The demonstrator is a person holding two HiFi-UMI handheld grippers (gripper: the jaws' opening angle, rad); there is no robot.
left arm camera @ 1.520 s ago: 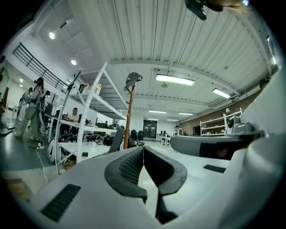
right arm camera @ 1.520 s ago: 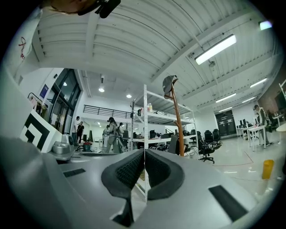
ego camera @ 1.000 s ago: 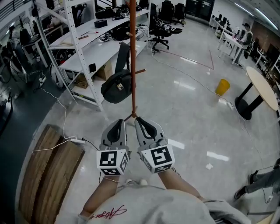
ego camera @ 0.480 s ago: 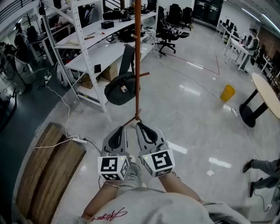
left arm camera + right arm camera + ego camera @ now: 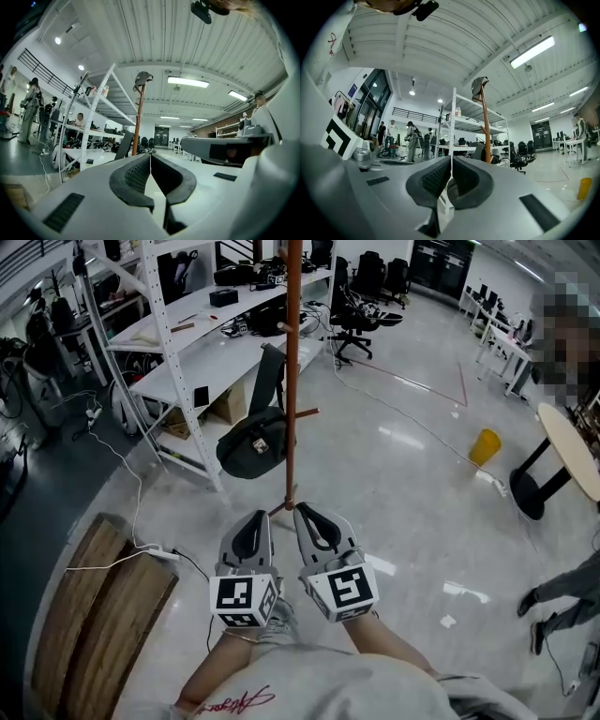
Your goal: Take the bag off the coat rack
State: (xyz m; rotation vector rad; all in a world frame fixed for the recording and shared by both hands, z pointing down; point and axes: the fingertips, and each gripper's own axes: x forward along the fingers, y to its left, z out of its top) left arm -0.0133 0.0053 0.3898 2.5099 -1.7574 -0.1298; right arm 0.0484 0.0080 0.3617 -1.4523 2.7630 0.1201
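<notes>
A dark rounded bag [image 5: 250, 445] hangs by its strap [image 5: 270, 367] from a peg on the left side of the brown coat rack pole [image 5: 292, 381]. My left gripper [image 5: 254, 517] and right gripper [image 5: 310, 514] are held side by side, level, just short of the pole's base and below the bag. Both are shut with nothing between the pads. In the left gripper view the left gripper [image 5: 150, 158] faces the pole [image 5: 138, 124], which carries a cap [image 5: 142, 78] on top. The right gripper [image 5: 451, 160] likewise faces the pole [image 5: 484, 129].
White shelving [image 5: 173, 352] and desks stand left of the rack. Wooden boards [image 5: 89, 615] and a power strip with cables [image 5: 159, 552] lie at the near left. A yellow bin [image 5: 484, 446], a round table [image 5: 572, 451], office chairs [image 5: 361, 296] and a person's legs [image 5: 562, 601] are to the right.
Both grippers have moved forward toward the rack, which, with the bag, now looks slightly nearer. A person at the right edge has walked on. Both grippers stay shut.
</notes>
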